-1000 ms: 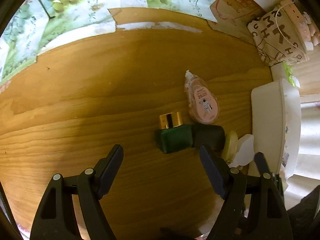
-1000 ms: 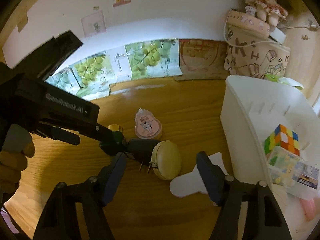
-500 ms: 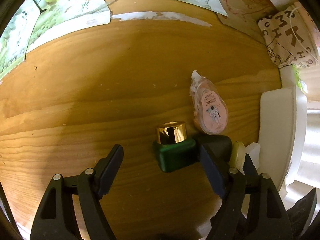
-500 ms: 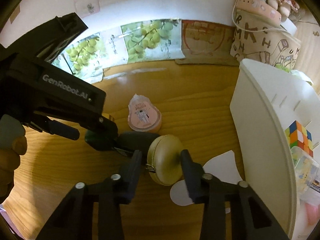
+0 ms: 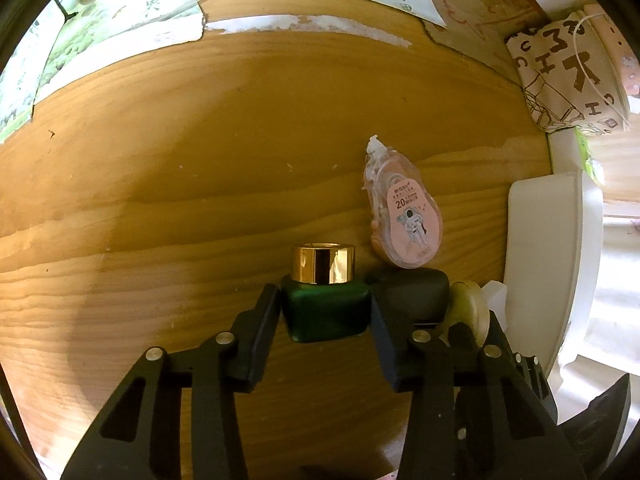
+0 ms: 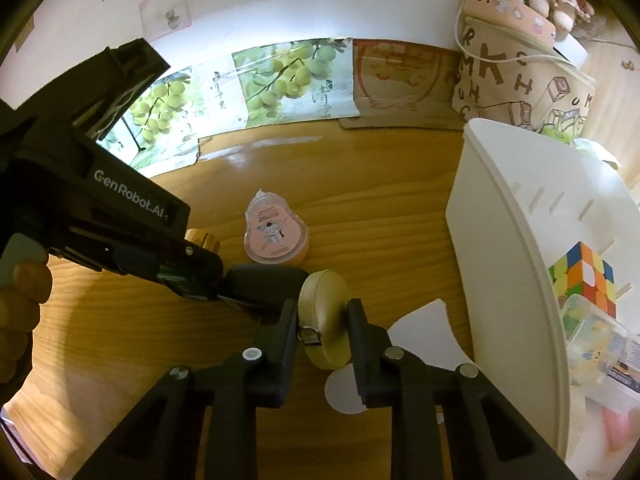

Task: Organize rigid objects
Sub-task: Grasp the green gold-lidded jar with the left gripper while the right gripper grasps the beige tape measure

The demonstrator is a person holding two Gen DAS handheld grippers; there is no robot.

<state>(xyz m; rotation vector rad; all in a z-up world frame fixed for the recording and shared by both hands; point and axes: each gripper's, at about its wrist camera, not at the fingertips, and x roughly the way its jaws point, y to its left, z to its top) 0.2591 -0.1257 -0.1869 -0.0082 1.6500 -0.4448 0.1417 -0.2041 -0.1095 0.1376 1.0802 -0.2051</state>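
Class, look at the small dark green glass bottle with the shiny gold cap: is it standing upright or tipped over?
Upright: the small dark green glass bottle stands on its base on the wooden table, gold cap on top, the left gripper shut on its sides.

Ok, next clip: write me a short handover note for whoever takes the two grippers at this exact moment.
Left gripper: jaws just closed on the green bottle with the gold cap, which stands on the wooden table.
Right gripper: jaws just closed on the round beige tape measure, on edge on the table.
Done: cube puzzle and a clear packet already in the white bin.
Left: both held items, plus the dark adapter between them and the pink correction tape behind it, all on the table.
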